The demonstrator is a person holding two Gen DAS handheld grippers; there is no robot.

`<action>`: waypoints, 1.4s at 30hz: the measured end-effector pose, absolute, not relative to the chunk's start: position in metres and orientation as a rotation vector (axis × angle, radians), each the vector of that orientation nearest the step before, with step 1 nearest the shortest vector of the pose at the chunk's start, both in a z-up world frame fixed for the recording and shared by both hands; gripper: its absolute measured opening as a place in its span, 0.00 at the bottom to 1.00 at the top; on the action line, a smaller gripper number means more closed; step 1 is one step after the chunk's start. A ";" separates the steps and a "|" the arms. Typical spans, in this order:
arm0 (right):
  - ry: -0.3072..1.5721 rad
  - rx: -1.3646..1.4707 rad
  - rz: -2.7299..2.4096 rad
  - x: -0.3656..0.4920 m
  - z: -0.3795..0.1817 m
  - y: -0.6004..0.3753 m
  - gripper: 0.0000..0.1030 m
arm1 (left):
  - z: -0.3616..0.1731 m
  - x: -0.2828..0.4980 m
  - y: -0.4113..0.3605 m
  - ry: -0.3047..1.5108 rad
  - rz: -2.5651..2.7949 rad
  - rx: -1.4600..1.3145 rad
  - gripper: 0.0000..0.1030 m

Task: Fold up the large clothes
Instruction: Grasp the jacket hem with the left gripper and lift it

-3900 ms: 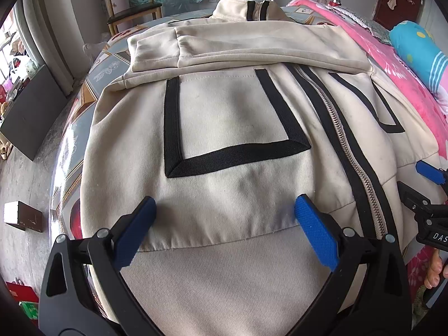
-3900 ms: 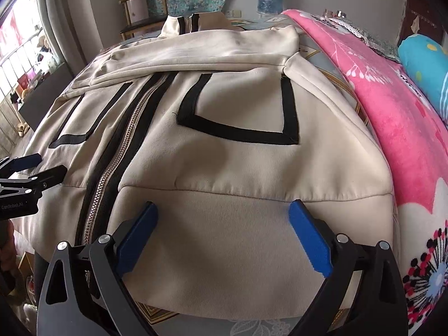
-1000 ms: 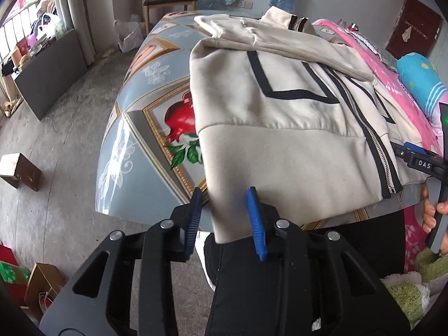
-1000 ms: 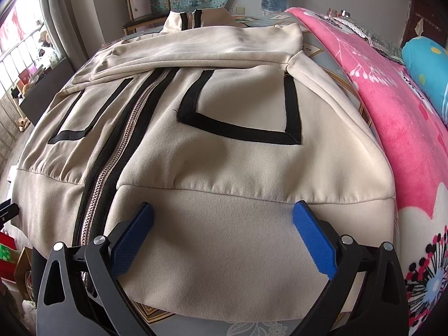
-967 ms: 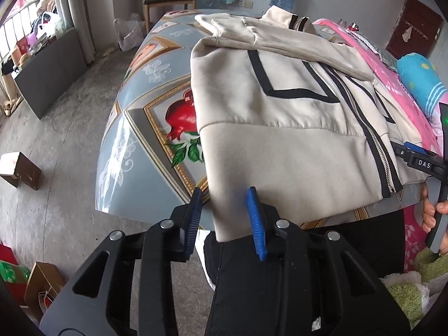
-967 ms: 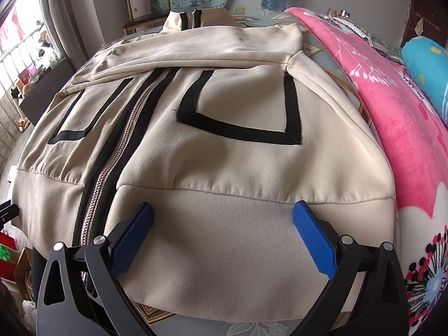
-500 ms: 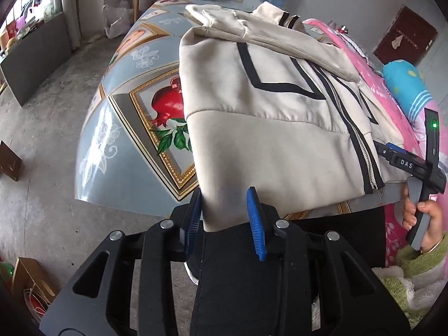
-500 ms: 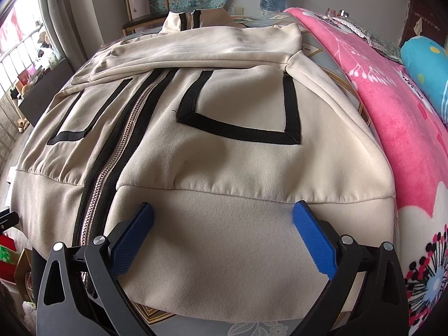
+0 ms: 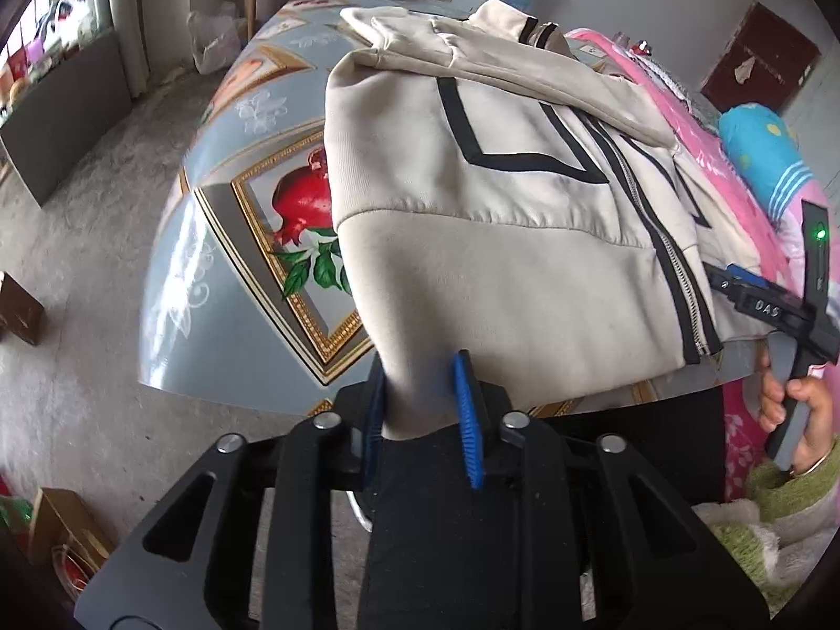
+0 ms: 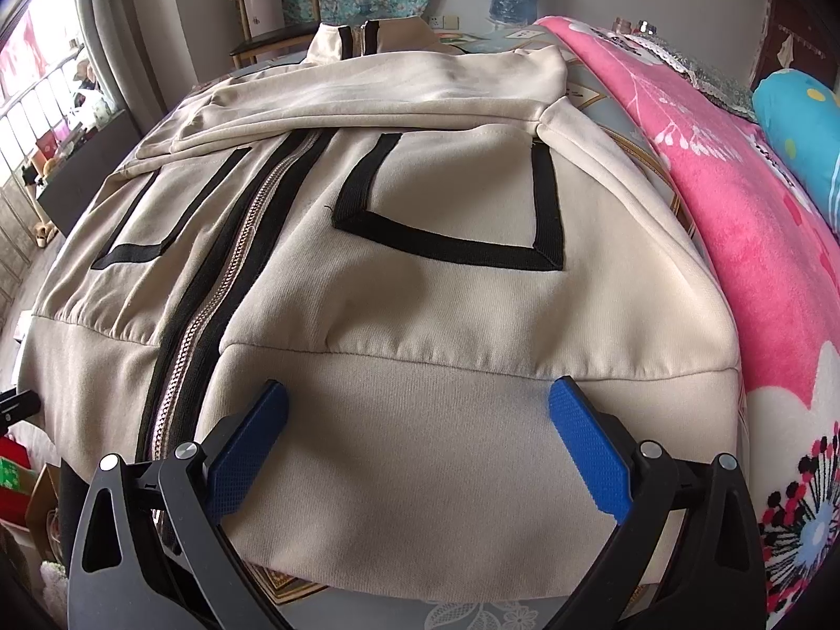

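My left gripper [image 9: 420, 415] pinches the jacket [image 9: 499, 220] hem corner, ready to lift it for folding, while my right gripper [image 10: 415, 446] hovers, jaws wide, over the hem.

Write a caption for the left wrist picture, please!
Left gripper pinches the cream jacket's hem corner at the bed's edge.

Left gripper [image 9: 420, 415] moved to jacket [image 9: 499, 241] hem corner, closed on it (previously spread wide).

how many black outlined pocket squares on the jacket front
2. On the cream jacket, one pocket outline sits right of the zipper, the other left of it, partly covered by the folded sleeve.
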State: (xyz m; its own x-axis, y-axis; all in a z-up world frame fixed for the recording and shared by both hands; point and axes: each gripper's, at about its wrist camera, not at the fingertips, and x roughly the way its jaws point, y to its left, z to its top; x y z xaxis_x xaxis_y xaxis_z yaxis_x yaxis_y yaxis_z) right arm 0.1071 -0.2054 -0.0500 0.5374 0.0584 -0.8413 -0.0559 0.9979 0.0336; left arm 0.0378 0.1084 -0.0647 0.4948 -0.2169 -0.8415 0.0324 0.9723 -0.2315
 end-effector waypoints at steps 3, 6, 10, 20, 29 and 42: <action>0.996 0.023 0.066 0.097 -0.048 -0.213 0.94 | -0.063 0.038 0.109 1.043 -0.149 -0.178 0.18; 0.983 0.055 0.031 0.082 -0.042 -0.231 0.94 | -0.063 0.038 0.108 1.044 -0.148 -0.161 0.17; 0.955 0.094 -0.056 0.064 -0.033 -0.261 0.93 | -0.063 0.037 0.106 1.046 -0.153 -0.128 0.17; 0.983 0.174 -0.188 0.044 -0.037 -0.318 0.76 | -0.061 0.035 0.105 1.043 -0.152 -0.105 0.17; 1.012 0.192 -0.196 0.025 -0.042 -0.322 0.55 | -0.060 0.035 0.103 1.045 -0.146 -0.085 0.17; 1.034 0.252 -0.161 0.015 -0.038 -0.319 0.20 | -0.060 0.033 0.101 1.040 -0.142 -0.074 0.17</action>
State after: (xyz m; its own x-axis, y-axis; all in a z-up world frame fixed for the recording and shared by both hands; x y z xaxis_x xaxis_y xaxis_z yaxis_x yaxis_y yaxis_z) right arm 0.0145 -0.3192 -0.0382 0.5036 -0.0131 -0.8639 0.2496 0.9595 0.1309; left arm 0.0334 0.1008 -0.0604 0.4978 -0.1521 -0.8539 0.0821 0.9883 -0.1282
